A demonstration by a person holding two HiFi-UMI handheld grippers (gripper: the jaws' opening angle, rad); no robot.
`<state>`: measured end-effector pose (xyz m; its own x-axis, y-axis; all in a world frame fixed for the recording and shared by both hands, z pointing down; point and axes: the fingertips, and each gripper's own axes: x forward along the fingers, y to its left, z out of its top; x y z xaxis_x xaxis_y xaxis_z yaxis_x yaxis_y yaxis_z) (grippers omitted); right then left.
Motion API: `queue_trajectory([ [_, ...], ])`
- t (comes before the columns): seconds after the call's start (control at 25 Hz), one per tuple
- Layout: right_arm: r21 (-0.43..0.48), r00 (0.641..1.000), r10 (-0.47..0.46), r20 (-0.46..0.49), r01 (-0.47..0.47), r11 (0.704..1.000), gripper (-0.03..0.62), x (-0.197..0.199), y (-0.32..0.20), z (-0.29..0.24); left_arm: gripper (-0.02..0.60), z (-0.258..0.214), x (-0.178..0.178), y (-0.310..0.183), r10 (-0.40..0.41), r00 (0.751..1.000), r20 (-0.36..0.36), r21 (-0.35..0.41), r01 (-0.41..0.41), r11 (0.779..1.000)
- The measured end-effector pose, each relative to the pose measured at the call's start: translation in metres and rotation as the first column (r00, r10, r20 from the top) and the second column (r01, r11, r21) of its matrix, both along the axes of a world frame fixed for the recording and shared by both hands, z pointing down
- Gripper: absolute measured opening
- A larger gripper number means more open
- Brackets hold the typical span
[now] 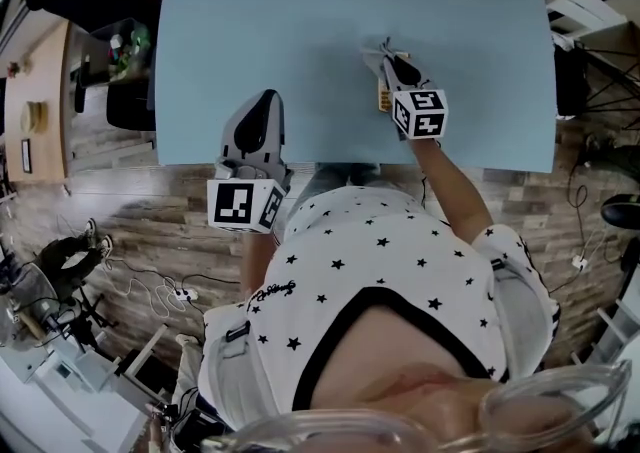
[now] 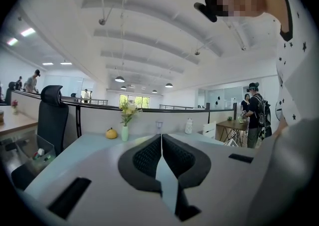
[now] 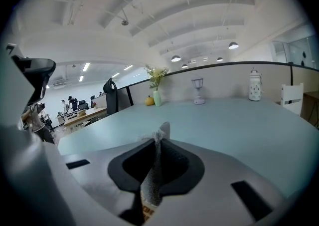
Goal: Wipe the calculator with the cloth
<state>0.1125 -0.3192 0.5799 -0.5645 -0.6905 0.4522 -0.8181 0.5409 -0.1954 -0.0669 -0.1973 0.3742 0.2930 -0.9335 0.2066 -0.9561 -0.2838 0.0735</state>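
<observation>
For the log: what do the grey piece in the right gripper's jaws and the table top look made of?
The cloth, pinched in the right gripper: seemingly woven or knitted fabric, matte grey; a fine mesh texture and frayed tip show. The table: smooth, even pale blue with no grain, probably laminate or painted board; its core cannot be told.

No wording can be read anywhere. A line of small script on the person's star-print shirt (image 1: 272, 291) is too small to make out. The tag (image 3: 146, 212) on the cloth (image 3: 152, 180) pinched in the right claw (image 3: 158, 140) bears print, blurred and cut off. The marker cubes (image 1: 243, 205) carry only black-and-white square patterns.
</observation>
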Motion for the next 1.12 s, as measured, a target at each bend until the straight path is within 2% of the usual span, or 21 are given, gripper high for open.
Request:
queue_trajectory([
  [0.36, -0.032, 0.995, 0.005, -0.095, -0.009, 0.999, 0.031, 0.009, -0.003, 0.027, 0.032, 0.0, -0.004, -0.004, -0.003, 1.0, 0.0, -0.001, 0.003, 1.0],
  [1.12, -0.053, 0.974, 0.189, -0.128, -0.197, 0.979, 0.031, 0.083, -0.005, 0.039, 0.032, 0.001, 0.011, -0.011, 0.061, 0.998, -0.003, -0.003, -0.061, 0.998],
])
